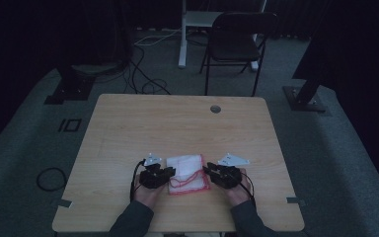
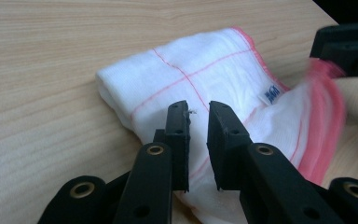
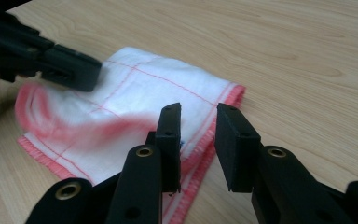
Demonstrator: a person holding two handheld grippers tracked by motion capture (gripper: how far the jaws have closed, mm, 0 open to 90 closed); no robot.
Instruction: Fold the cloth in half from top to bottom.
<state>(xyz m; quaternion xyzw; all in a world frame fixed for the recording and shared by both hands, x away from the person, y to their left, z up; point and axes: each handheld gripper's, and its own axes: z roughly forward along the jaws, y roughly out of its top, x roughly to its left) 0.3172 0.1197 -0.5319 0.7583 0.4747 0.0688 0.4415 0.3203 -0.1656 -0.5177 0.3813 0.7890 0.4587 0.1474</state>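
Folded white cloth [image 1: 187,173] with red grid lines and a pink-red hem is lying on the tabletop [image 1: 177,123], between the two sets of fingers. In the left gripper view, the left gripper [image 2: 198,140] is holding its fingers [image 2: 177,135] a narrow gap apart, with nothing pinched between them; the cloth is lying just beyond and under their tips, its thick folded edge to their left and a small white label to their right. Farther right, a pink hem is blurring near the other gripper's black body. In the right gripper view, the right gripper [image 3: 198,144] is showing a somewhat wider gap between its fingers [image 3: 235,144]; they are not pressing on anything. The hemmed corner of the cloth is sitting just beneath and beyond them, bare wood to their right. In the high view, both hands are resting at the near edge, one gripper at each side of the cloth.
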